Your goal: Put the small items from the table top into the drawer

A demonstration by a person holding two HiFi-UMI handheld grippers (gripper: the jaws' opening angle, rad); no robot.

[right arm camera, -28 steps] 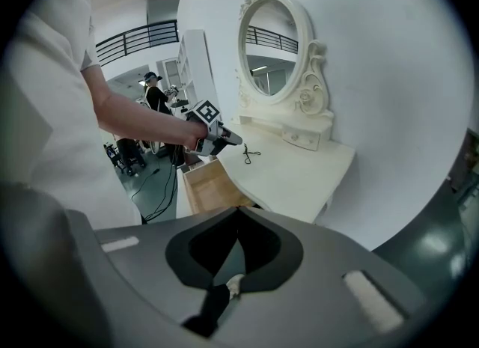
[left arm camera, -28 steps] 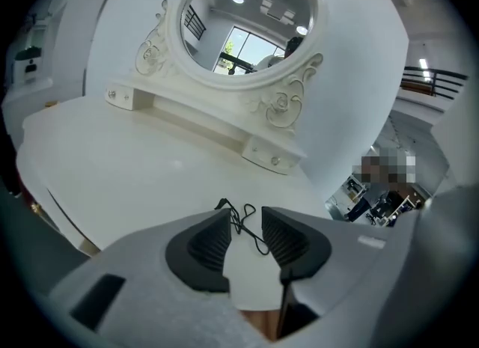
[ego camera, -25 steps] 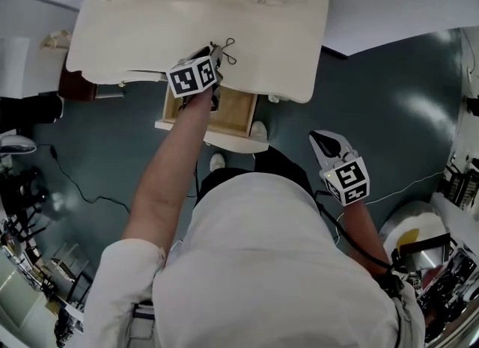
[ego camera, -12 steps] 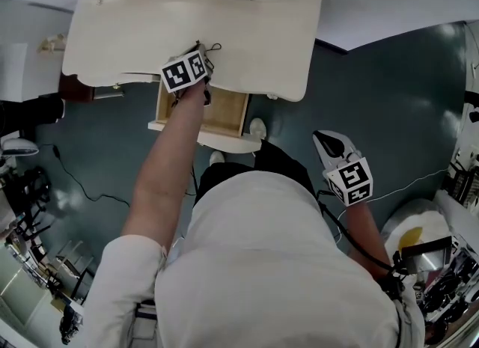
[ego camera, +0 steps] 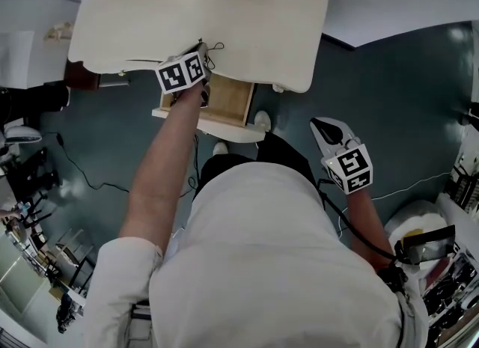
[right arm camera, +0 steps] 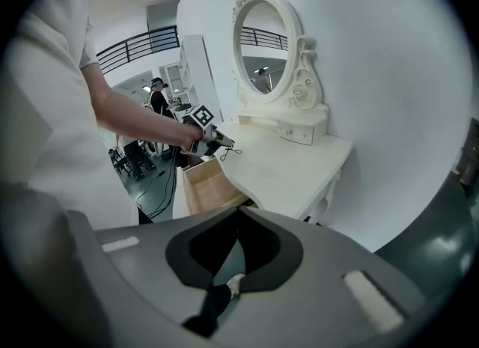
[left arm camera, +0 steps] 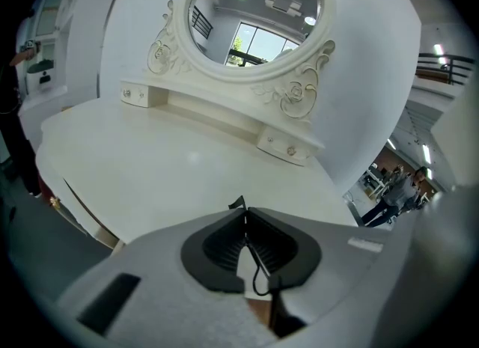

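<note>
Black wire, a thin bent item (left arm camera: 256, 267), is now pinched in the left gripper (left arm camera: 244, 218). A second ago that gripper's jaws stood wide apart; they have since come together and are clamped on the wire, one short end standing above the tips and a loop hanging below. In the head view the gripper sits at upper centre of the frame, over the near edge of the cream-white bench (ego camera: 254, 32), much where it was a second ago, with the open wooden drawer (ego camera: 228, 103) just below it. The item is therefore secured but not yet delivered: it is held at the bench edge rather than inside the drawer. Judged from this, the pick is complete and the transfer down into the drawer remains, a short move. The wire is thin and could slip or swing, so the hold warrants care. The right gripper (right arm camera: 239, 215) hangs at lower right of the head view, well apart from the bench, unchanged in position, jaws together with nothing between them.
</note>
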